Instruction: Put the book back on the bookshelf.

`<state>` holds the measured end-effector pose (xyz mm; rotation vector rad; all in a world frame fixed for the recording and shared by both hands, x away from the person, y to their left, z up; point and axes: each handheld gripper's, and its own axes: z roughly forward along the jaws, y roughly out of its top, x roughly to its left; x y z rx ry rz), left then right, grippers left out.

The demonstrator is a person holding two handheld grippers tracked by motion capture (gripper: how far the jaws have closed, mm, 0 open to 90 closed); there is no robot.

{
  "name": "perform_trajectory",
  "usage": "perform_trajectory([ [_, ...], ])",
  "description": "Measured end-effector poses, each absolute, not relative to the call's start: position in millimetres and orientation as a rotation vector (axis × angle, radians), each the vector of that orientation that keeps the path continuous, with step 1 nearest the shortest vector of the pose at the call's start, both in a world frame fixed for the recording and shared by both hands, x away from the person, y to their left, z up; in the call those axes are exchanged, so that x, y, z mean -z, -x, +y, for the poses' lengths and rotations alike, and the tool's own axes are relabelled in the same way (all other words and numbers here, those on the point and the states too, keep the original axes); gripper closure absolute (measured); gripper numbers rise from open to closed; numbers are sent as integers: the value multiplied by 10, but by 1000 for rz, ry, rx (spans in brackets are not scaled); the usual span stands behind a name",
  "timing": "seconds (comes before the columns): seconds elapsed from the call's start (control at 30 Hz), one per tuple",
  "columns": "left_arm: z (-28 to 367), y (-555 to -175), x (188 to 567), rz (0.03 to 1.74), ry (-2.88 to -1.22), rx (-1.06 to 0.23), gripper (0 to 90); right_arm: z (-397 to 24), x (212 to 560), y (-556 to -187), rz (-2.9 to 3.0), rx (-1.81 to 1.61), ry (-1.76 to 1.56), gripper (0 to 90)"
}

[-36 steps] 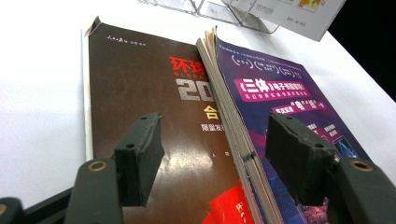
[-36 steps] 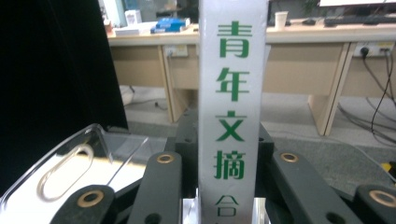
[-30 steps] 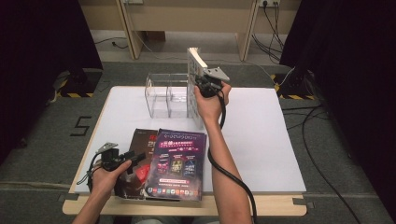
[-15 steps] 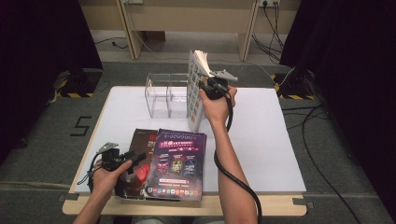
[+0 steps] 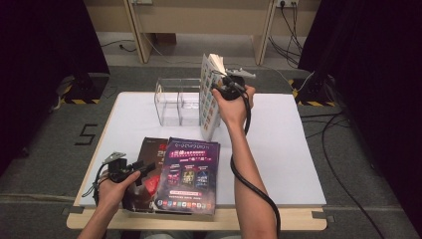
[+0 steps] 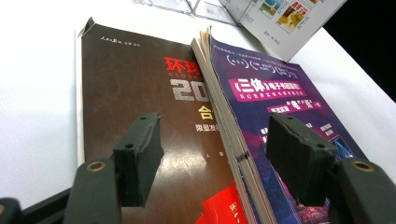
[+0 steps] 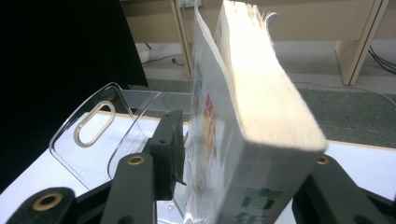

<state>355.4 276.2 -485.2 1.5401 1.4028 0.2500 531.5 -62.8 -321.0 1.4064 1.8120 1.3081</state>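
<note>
Here we have the thick book (image 5: 209, 97) standing on end on the tabletop (image 5: 278, 144), just beside the clear acrylic rack (image 5: 171, 99) at the far side, its spine toward us in the right gripper view. Our right gripper (image 5: 228, 83) sits at the book's upper part, and its jaws have just been opening: the book is between them, but in the right gripper view we see a gap between the left pad and the cover, so we judge the grip released or nearly so. Whether the far pad touches the book we cannot tell.

Our left gripper (image 5: 130, 170) rests over the near left corner, its jaws standing wide and holding nothing; below them lie the brown magazine (image 6: 140, 93) and the purple magazine (image 6: 280, 107), the purple one overlapping the brown one's right edge.

As we read it, the first book is upright next to the rack, though we cannot tell whether it sits inside a compartment or merely leans against the rack's side. Two magazines lie flat and untouched, so most of the sorting is left.
</note>
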Motion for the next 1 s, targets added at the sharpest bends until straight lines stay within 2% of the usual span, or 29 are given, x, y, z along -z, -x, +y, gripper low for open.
perform_trajectory([
  [1.0, 2755, -3548, 4838, 1398, -1539, -251, 352, -790, 2999, -5439, 1913, -1276, -1473, 624],
])
